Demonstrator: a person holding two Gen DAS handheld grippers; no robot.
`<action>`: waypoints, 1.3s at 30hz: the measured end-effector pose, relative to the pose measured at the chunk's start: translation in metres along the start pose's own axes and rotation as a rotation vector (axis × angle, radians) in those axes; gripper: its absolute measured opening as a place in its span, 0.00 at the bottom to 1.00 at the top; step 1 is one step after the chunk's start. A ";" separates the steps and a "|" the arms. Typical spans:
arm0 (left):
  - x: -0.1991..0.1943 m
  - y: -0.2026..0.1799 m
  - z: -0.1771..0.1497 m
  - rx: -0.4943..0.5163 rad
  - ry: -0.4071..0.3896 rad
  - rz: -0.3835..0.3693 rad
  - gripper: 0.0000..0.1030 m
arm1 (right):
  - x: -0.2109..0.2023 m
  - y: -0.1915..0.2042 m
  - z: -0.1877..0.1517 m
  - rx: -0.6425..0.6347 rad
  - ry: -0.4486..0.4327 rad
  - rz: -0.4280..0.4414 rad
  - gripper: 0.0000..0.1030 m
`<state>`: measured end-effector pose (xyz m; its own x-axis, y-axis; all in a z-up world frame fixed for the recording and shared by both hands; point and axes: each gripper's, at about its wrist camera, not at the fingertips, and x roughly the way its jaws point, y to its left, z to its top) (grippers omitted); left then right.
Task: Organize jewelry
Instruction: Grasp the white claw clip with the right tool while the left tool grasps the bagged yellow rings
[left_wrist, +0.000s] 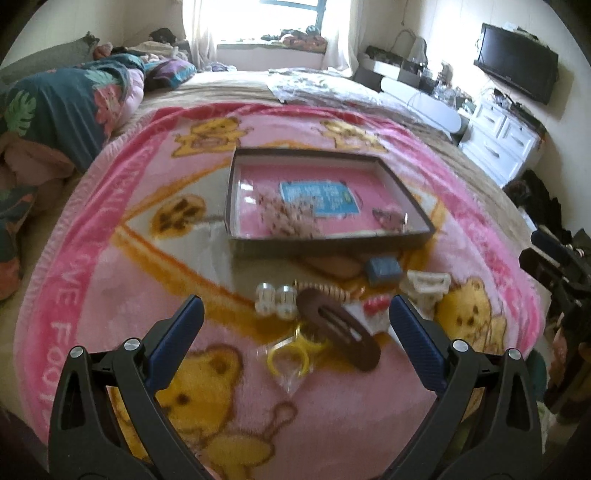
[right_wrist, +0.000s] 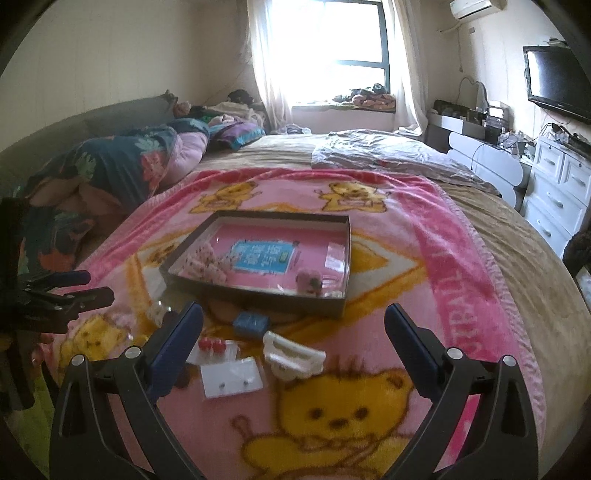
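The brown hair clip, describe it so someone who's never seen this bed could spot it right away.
Start at the shallow dark-rimmed tray on the pink bear blanket; loose accessories lie in front of it. The brown hair clip lies at the near edge of that pile, beside a yellow ring. It is the only long, flat, dark oval with a slot down its middle.

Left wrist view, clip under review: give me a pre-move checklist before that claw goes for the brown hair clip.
1. Left claw open: ok.
2. Left claw empty: ok.
3. Brown hair clip between the fingers' line: ok.
4. Clip free of neighbours: not ok, it overlaps the yellow ring.
5. Tray has bare floor for it: ok.
6. Right claw open, clear of the clip: ok.
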<state>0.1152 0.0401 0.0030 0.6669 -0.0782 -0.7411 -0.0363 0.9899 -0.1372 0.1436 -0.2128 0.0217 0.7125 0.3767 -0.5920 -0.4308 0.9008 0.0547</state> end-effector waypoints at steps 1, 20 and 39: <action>0.001 0.001 -0.003 -0.001 0.007 -0.003 0.91 | 0.000 0.001 -0.004 -0.002 0.008 0.002 0.95; 0.037 -0.020 -0.055 0.088 0.127 -0.068 0.91 | 0.016 -0.015 -0.056 0.012 0.135 -0.022 0.95; 0.091 0.004 -0.039 0.138 0.161 -0.124 0.73 | 0.089 -0.029 -0.054 0.119 0.263 0.044 0.95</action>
<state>0.1468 0.0319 -0.0908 0.5320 -0.2072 -0.8210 0.1482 0.9774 -0.1507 0.1899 -0.2171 -0.0758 0.5199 0.3611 -0.7742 -0.3788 0.9097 0.1699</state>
